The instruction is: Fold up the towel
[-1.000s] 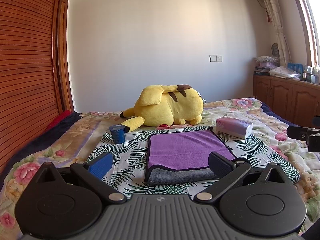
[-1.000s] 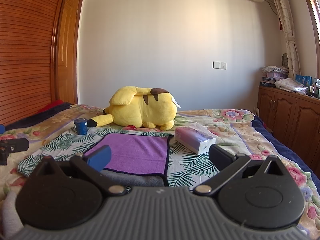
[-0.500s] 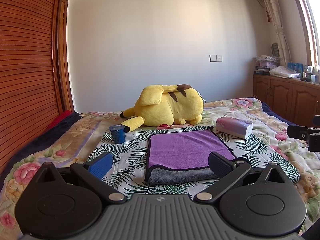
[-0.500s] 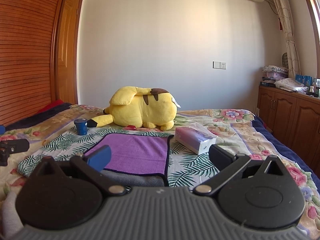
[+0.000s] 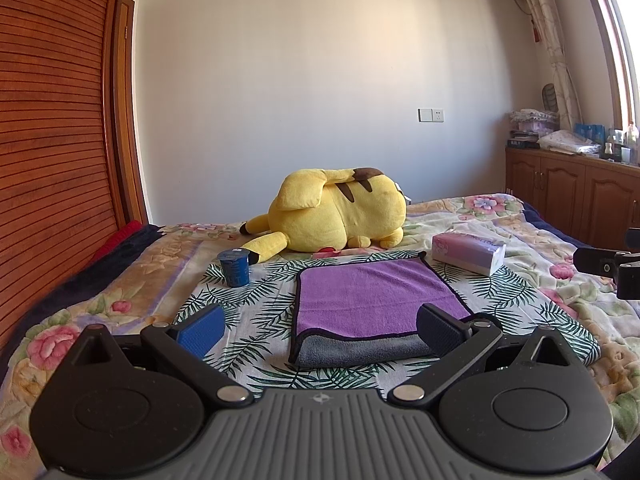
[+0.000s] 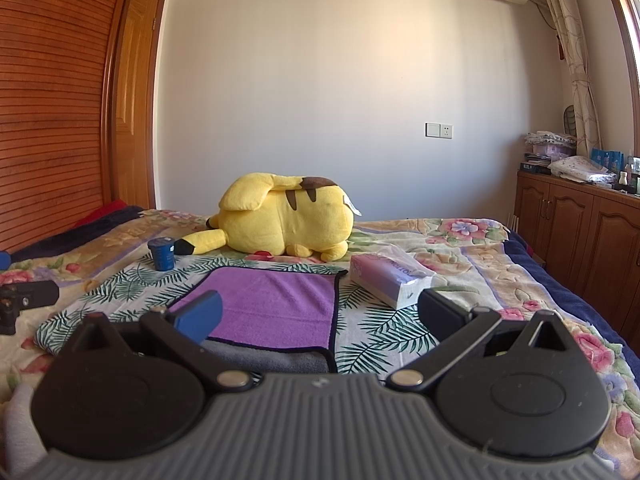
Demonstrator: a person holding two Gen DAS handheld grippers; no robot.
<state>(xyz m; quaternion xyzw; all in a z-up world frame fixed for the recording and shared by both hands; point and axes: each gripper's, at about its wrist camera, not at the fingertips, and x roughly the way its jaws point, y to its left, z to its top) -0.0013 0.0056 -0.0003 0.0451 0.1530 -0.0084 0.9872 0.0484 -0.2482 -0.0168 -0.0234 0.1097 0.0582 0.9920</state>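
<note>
A purple towel (image 5: 372,296) with a grey underside and dark trim lies folded flat on a leaf-print cloth (image 5: 256,304) on the bed; it also shows in the right wrist view (image 6: 276,304). My left gripper (image 5: 320,328) is open and empty, held just short of the towel's near folded edge. My right gripper (image 6: 318,316) is open and empty, over the towel's near right corner. Part of the right gripper (image 5: 608,266) shows at the right edge of the left wrist view. Part of the left gripper (image 6: 24,300) shows at the left edge of the right wrist view.
A yellow plush toy (image 5: 336,216) lies behind the towel. A blue cup (image 5: 234,268) stands to the towel's left. A tissue pack (image 5: 468,252) lies to its right. A wooden wardrobe (image 5: 52,140) is on the left, and wooden cabinets (image 6: 580,232) are on the right.
</note>
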